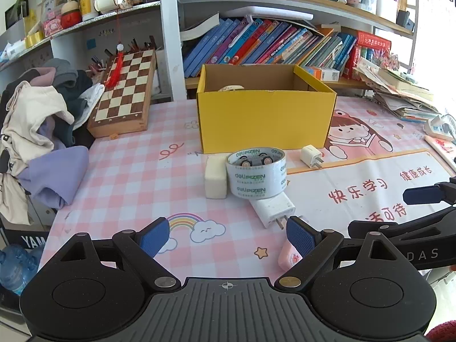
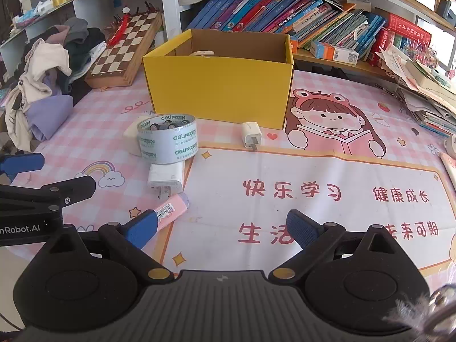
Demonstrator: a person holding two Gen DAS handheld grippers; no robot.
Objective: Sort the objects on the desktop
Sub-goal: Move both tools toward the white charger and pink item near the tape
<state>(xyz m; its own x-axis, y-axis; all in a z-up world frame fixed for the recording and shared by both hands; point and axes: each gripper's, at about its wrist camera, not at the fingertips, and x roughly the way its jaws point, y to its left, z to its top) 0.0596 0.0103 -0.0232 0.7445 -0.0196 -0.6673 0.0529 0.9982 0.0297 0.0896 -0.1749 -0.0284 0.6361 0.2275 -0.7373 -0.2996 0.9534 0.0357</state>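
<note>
Both the left gripper point(image 1: 228, 236) and right gripper point(image 2: 222, 228) hang wide and empty, so whichever reaches the larger charger point(image 2: 166, 179) at eleven o'clock, below the tape roll point(image 2: 168, 138), should straddle its flat sides squarely before the yellow box point(image 2: 219, 91).

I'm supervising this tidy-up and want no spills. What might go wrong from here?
1. The tape roll has a small toy car sitting inside it; lifting the roll alone would likely leave the car behind or tip it out.
2. The large white charger touches the roll and the pink tube, so grabbing one may drag its neighbours.
3. The left gripper and right gripper are both open and close together, so they may collide.
</note>
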